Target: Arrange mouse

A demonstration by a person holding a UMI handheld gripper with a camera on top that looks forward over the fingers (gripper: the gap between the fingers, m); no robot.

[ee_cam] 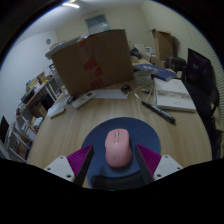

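Your fingers [116, 166] are standing spread, with the pink mouse [117, 148] sitting between them on a round blue mat [140, 135]. Beyond, a cardboard box [92, 60] is resting on the table [70, 125].

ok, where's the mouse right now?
Gripper view: the pink mouse lies on the round blue mouse pad on the wooden table, between the open claw's fingers, a gap at each side, nearer than the cardboard box.

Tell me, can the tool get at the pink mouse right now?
Probably yes: the pink mouse sits on the round blue mat between the open tool's fingers, with nothing in the way.
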